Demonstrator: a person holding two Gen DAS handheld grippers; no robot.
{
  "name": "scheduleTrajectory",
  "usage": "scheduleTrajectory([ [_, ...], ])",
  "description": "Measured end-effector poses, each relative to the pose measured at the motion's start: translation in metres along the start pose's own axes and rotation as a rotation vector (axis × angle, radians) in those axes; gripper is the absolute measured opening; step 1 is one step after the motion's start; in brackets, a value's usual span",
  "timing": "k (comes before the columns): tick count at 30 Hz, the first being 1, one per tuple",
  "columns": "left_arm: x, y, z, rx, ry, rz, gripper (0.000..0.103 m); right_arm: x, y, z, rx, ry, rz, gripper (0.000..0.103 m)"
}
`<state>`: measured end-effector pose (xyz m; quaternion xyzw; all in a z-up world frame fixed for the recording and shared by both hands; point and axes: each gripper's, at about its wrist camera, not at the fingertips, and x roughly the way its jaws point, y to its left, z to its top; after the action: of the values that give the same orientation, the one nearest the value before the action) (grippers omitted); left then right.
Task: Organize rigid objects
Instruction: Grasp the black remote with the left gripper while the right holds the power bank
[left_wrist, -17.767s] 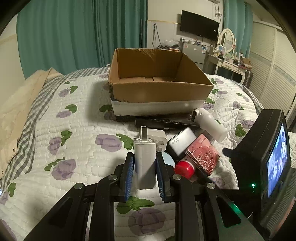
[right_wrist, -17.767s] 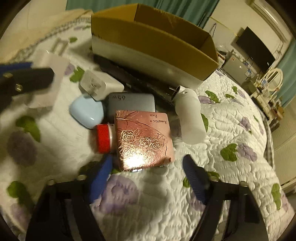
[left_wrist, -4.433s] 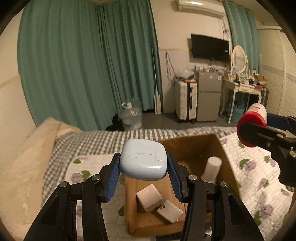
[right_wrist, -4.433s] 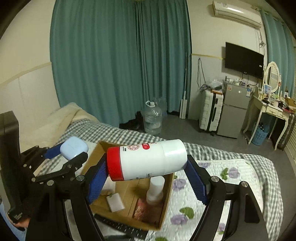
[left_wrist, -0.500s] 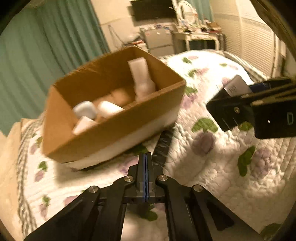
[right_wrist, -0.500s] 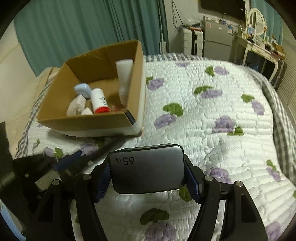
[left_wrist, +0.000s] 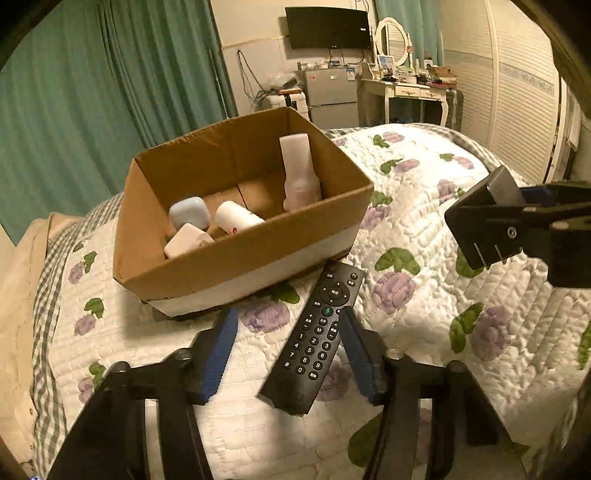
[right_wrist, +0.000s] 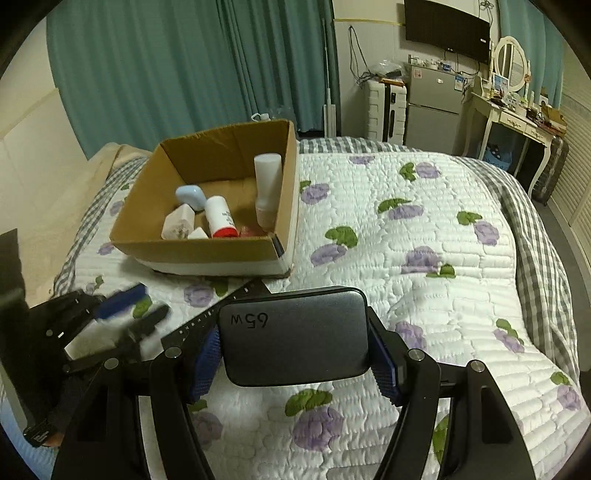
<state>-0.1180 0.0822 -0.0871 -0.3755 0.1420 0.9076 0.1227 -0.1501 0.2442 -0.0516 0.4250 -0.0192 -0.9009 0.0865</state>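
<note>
1. A bed (left_wrist: 424, 258) under a white quilt with purple flowers and green leaves fills both views; teal curtains (left_wrist: 110, 92) hang at the left, then a wall television (left_wrist: 328, 27), a small grey fridge (left_wrist: 330, 98) and a white dressing table (left_wrist: 406, 90) toward the right
2. A cardboard box (left_wrist: 229, 258) with a white band along its base sits on the quilt; inside, from left to right, lie a white adapter (left_wrist: 186, 240), a pale blue case (left_wrist: 190, 212), a white bottle with a red cap (right_wrist: 219, 218) on its side, and an upright frosted bottle (left_wrist: 299, 173) against the right wall
3. A black remote control (left_wrist: 316, 339) lies slanted on the quilt just in front of the box
4. The left gripper (left_wrist: 288, 354) hovers low over the remote, jaws spread wide on either side of it and not touching
5. The right gripper (right_wrist: 295, 354) is held above the quilt, jaws clamped on a dark grey charger (right_wrist: 295, 332) marked "65W", well apart from the box
</note>
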Motion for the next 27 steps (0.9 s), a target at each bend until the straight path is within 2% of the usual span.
scheduleTrajectory([
  [7, 0.060, -0.016, -0.018, 0.000, 0.135, -0.015, 0.060, 0.022, -0.010, -0.008, 0.008, 0.033, -0.014, 0.069],
  [10, 0.086, -0.022, -0.024, 0.016, 0.208, 0.005, 0.061, 0.036, -0.019, -0.012, 0.023, 0.062, -0.029, 0.069],
  [21, 0.098, 0.011, -0.027, -0.148, 0.205, -0.186, 0.061, 0.050, -0.017, -0.017, 0.010, 0.095, -0.039, 0.069],
  [25, 0.098, 0.016, -0.029, -0.173, 0.197, -0.217, 0.060, 0.049, -0.014, -0.018, 0.005, 0.099, -0.049, 0.069],
  [27, 0.096, 0.018, -0.029, -0.181, 0.188, -0.212, 0.055, 0.048, -0.013, -0.019, -0.001, 0.101, -0.056, 0.069],
])
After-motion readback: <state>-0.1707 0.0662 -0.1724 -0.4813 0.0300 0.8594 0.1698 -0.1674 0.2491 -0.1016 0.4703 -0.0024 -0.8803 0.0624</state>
